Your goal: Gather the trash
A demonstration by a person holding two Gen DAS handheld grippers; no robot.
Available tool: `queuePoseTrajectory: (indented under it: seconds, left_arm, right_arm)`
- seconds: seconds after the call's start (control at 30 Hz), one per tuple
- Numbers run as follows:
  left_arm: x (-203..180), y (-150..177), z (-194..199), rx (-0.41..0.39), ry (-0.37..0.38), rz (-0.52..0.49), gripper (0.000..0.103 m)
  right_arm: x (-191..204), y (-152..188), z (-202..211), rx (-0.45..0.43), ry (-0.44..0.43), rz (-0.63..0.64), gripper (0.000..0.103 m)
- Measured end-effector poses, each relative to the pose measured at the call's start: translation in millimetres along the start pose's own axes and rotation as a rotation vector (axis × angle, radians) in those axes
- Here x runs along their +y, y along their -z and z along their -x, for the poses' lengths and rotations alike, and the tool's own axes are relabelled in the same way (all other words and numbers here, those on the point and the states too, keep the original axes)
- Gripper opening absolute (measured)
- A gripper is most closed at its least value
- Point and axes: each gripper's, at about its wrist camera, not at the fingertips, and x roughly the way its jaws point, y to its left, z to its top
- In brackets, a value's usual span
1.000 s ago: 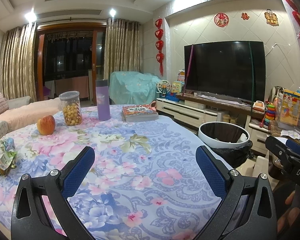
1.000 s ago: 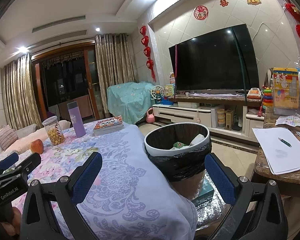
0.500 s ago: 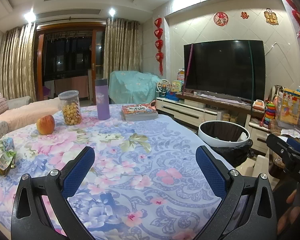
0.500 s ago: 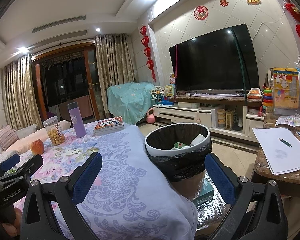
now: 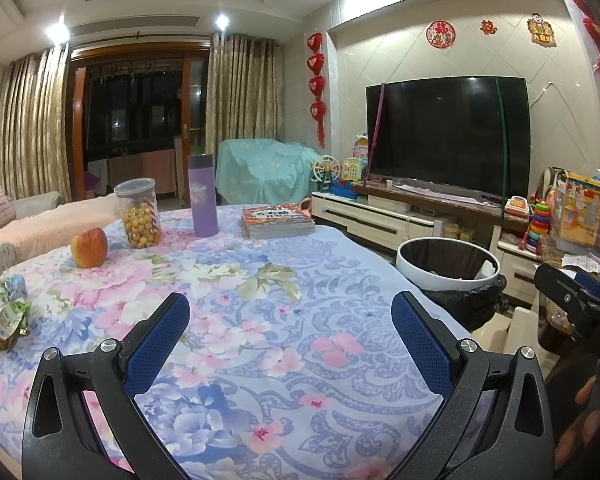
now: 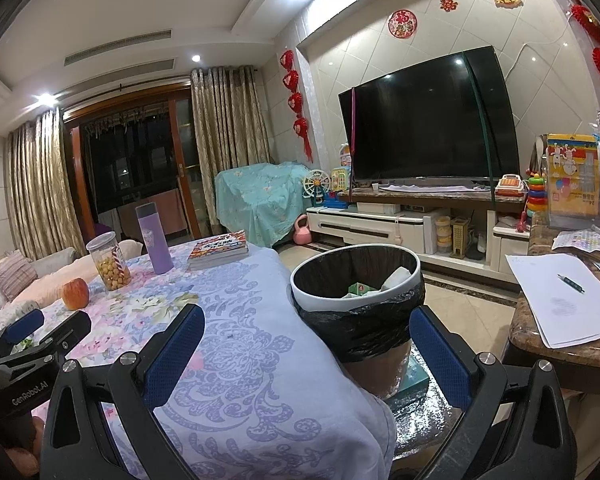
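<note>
- Left gripper (image 5: 290,336) is up above the flowered cloth (image 5: 260,280) covering the worktop, jaws spread wide, nothing between the blue pads.
- Right gripper (image 6: 306,344) is just as wide open and just as empty, sitting low at the near edge of the cloth, and framing the trash bin (image 6: 356,280) between its fingers.
- That bin has a white rim and a black liner pulled over it, and it stands just off the right edge of the worktop.
- Down inside it, from the right wrist view: a white crumpled piece (image 6: 396,278) and a small green carton (image 6: 360,289).
- On the far left edge of the worktop there's a green crumpled wrapper (image 5: 2,320), lying on the cloth and well apart from both grippers.
- Towards the back of the worktop, an apple (image 5: 89,242), then a clear jar of yellow balls (image 5: 138,213) just beside it.
- Next along, a purple bottle (image 5: 202,195) stands upright, then a stack of books (image 5: 276,221) lies flat.
- Off to the right, a brown marble side counter (image 6: 540,320) carries white paper (image 6: 560,296) with a pen (image 6: 571,283) on top.
- A dark television (image 6: 428,128) fills the wall behind.
</note>
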Motion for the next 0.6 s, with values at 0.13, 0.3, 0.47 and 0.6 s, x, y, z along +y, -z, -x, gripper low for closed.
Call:
queuePoseTrajectory:
  seconds: [0.13, 0.3, 0.47, 0.6]
  left_arm:
    - [1.1, 1.1, -2.7, 0.003, 0.002, -0.001, 0.103]
    - [1.1, 1.3, -4.9, 0.008, 0.005, 0.000, 0.103]
    - [1.0, 1.9, -6.1, 0.012, 0.006, -0.002, 0.103]
    - [1.5, 2.2, -7.4, 0.014, 0.007, -0.003, 0.103]
  right_arm:
    - [0.1, 0.0, -0.3, 0.002, 0.000, -0.001, 0.103]
    - [0.3, 0.4, -0.2, 0.001, -0.002, -0.003, 0.103]
    - [0.9, 0.9, -1.0, 0.005, -0.004, -0.005, 0.103]
    - [0.7, 0.9, -3.5, 0.015, -0.006, -0.012, 0.103]
